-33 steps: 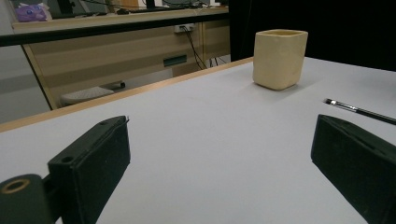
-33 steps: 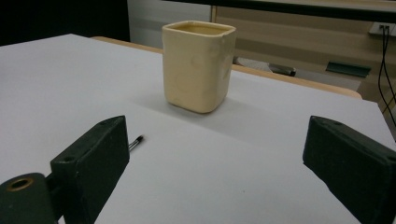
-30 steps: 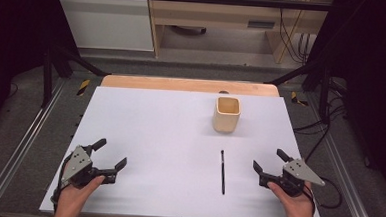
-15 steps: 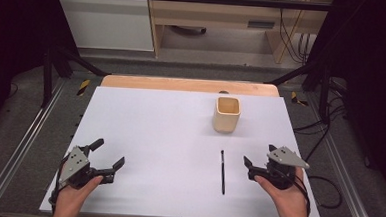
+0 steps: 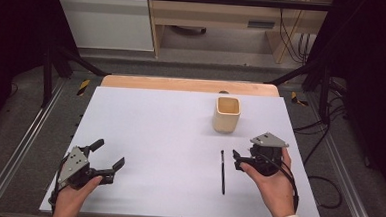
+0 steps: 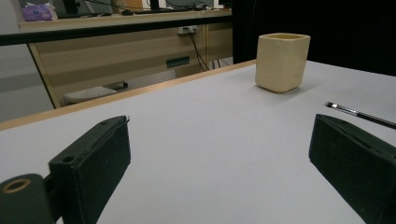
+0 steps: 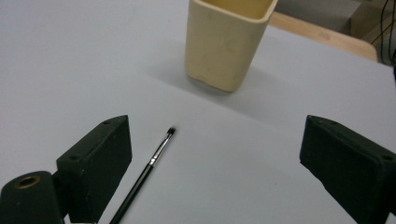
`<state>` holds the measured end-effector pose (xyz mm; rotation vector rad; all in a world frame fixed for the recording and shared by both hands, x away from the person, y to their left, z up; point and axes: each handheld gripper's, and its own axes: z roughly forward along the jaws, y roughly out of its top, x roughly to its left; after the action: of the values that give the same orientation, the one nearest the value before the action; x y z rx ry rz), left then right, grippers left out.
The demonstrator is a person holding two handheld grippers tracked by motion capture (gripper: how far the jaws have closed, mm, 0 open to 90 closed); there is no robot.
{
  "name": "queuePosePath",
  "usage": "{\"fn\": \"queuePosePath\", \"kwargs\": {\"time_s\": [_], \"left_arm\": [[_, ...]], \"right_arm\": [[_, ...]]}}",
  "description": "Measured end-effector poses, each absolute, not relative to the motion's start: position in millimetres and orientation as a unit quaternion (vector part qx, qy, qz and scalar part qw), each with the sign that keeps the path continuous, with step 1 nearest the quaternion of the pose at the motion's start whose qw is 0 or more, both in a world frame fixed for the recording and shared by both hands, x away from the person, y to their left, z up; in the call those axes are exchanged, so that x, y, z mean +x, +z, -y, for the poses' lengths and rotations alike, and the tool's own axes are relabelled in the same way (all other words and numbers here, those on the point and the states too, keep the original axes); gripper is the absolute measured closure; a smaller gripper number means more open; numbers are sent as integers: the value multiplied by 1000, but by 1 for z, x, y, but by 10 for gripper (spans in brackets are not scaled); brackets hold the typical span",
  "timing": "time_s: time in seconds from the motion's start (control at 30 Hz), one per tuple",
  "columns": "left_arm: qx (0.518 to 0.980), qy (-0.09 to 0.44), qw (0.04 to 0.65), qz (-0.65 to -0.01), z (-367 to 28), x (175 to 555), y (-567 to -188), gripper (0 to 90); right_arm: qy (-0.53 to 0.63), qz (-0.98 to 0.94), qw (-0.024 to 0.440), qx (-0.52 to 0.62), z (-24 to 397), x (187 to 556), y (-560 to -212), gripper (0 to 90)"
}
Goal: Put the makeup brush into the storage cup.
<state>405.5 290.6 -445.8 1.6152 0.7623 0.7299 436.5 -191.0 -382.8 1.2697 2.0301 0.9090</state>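
Brush [image 5: 222, 171] flat on table [image 5: 154, 131], bristles toward cup [image 5: 227, 114].

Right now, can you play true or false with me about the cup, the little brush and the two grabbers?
1. The cup stands upright on the table. True.
2. The brush is inside the cup. False: it lies flat on the table, apart from the cup.
3. The right gripper is open. True.
4. The left gripper holds the brush. False: it is open and holds nothing.
5. The cup is bright blue. False: it is cream.
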Motion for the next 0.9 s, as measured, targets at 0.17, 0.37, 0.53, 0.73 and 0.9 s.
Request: {"fn": "queuePosePath", "kwargs": {"time_s": [0.17, 0.37, 0.53, 0.73, 0.9], "left_arm": [[688, 310, 569, -327, -291, 406, -446, 51], [688, 308, 570, -328, -292, 406, -446, 51], [687, 308, 570, -329, -292, 406, -446, 51], [687, 307, 570, -331, -293, 406, -446, 51], [688, 306, 569, -330, -293, 406, -446, 51]], "right_arm": [[314, -772, 266, 485, 177, 442, -387, 116], [290, -783, 253, 488, 163, 447, -395, 140], [282, -784, 244, 497, 159, 451, -401, 162], [270, -783, 233, 509, 156, 453, -404, 162], [267, -781, 229, 515, 153, 454, -407, 157]]}}
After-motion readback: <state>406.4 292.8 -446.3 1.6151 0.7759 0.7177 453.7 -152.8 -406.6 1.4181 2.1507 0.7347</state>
